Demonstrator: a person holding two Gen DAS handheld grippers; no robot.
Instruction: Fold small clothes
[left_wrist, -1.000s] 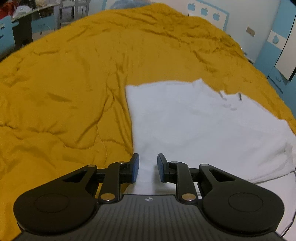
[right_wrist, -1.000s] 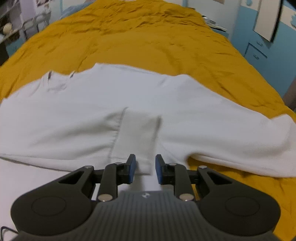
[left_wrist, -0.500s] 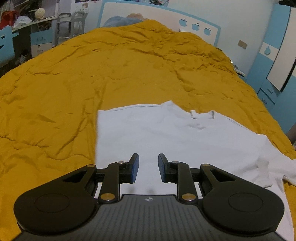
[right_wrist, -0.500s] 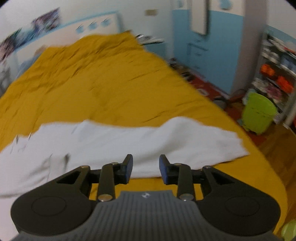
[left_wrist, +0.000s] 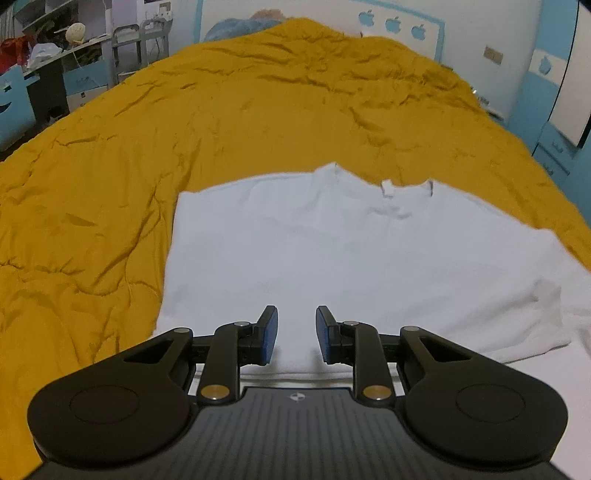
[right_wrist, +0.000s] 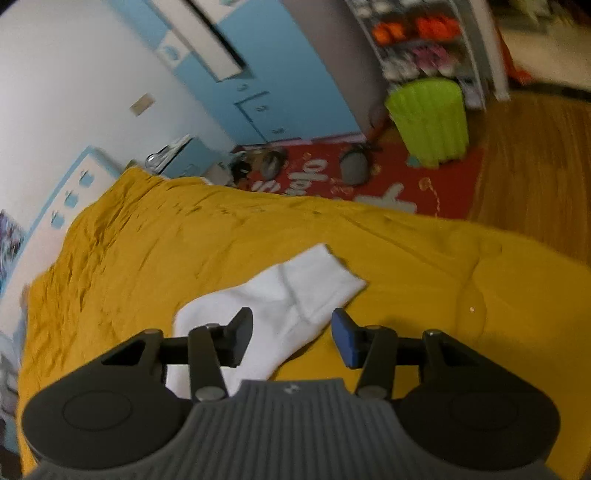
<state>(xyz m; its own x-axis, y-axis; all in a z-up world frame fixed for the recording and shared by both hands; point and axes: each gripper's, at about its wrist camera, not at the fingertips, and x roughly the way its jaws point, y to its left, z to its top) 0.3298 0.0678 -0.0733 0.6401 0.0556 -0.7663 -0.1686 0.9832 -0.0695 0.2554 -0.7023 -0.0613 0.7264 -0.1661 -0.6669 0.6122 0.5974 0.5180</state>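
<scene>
One white shirt (left_wrist: 332, 258) (spread flat), two tools.

One white garment (left_wrist: 332, 258), one yellow bedspread (left_wrist: 184, 129)

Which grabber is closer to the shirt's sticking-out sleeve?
Right. The right gripper hovers open just above the sleeve; the left gripper is over the shirt's body, the sleeve out of its view.
</scene>
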